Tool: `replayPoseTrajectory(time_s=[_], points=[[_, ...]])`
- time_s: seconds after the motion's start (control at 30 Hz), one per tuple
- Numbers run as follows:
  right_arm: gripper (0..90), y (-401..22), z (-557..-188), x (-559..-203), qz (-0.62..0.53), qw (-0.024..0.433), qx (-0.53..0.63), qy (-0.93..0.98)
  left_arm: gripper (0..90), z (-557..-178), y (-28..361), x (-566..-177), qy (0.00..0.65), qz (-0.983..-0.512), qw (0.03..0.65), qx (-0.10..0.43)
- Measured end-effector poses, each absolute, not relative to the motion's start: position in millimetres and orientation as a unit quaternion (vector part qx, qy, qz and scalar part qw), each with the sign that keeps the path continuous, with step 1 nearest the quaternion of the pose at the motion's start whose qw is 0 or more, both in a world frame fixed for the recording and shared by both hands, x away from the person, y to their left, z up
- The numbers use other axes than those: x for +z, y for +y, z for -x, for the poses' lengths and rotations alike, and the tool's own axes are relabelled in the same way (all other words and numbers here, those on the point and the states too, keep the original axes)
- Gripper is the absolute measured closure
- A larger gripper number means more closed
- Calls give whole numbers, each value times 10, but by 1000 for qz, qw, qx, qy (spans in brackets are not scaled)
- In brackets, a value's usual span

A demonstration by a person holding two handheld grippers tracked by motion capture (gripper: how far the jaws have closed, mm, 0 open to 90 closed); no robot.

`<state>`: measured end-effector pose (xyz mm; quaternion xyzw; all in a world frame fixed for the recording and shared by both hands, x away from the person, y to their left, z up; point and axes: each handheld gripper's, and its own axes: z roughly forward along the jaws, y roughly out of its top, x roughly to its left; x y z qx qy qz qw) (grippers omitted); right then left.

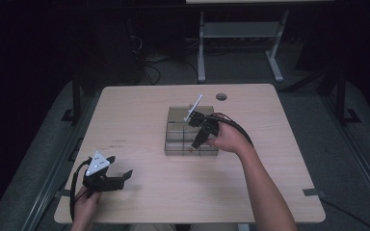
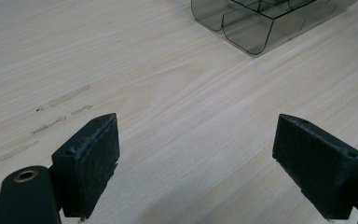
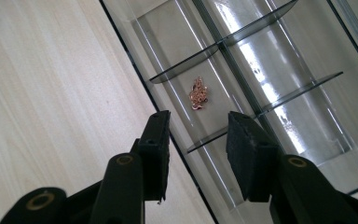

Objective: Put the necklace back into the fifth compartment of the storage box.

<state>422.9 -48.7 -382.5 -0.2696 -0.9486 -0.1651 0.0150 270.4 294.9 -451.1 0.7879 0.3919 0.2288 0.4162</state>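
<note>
With its jaws apart and empty above the clear smoky plastic divided organiser tray, the right gripper hovers over a small rose-gold chain trinket lying loose in a near-edge compartment, apparently just deposited. Well apart, the left gripper rests wide open over the pale wooden table, idle.

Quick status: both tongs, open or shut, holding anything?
Left tongs: open, empty, over bare table.
Right tongs: open, empty, above the small rose-gold chain lying in the clear organizer.
</note>
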Motion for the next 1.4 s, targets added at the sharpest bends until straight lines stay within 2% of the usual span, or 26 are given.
replayPoseTrajectory(time_s=[0.53,1.4], points=[[503,-660,-4083,-3717,271,10,-182,-945,143,-2699,2935,-4509,388,-791,416,227],[464,-820,-3854,-3649,265,0,-200,-943,143,-2695,2959,-4512,393,-788,416,226]])
